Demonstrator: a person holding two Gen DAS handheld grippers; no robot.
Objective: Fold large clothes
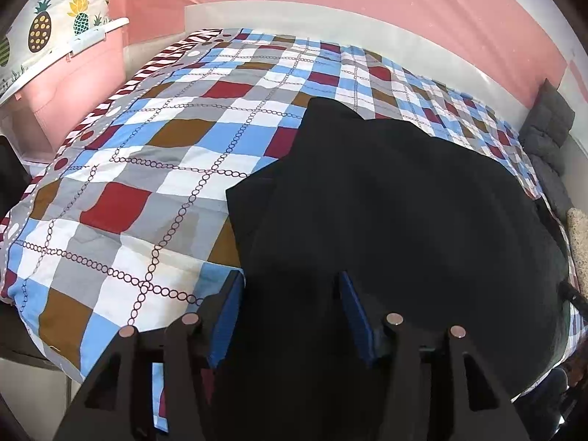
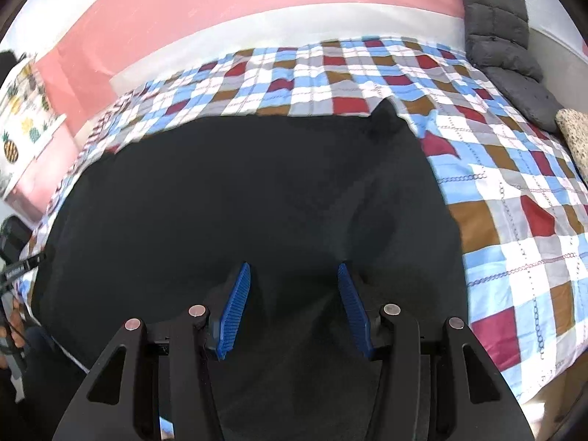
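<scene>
A large black garment [image 1: 397,205] lies spread on a bed with a checked quilt [image 1: 147,169]. In the left wrist view it fills the right and lower part, with a pointed flap at the far end. My left gripper [image 1: 290,286] is open over the garment's near left edge, nothing between its blue pads [image 1: 228,316]. In the right wrist view the garment [image 2: 239,191] covers the middle and left of the quilt [image 2: 514,220]. My right gripper [image 2: 294,279] is open above the garment's near part, its blue pads [image 2: 235,312] apart and empty.
A pink wall and white headboard [image 1: 330,25] run along the far side of the bed. A pineapple-print cloth [image 1: 47,25] sits on a pink cabinet at the left. Grey cushions [image 2: 503,40] and a speckled cushion [image 2: 573,136] lie at the right end of the bed.
</scene>
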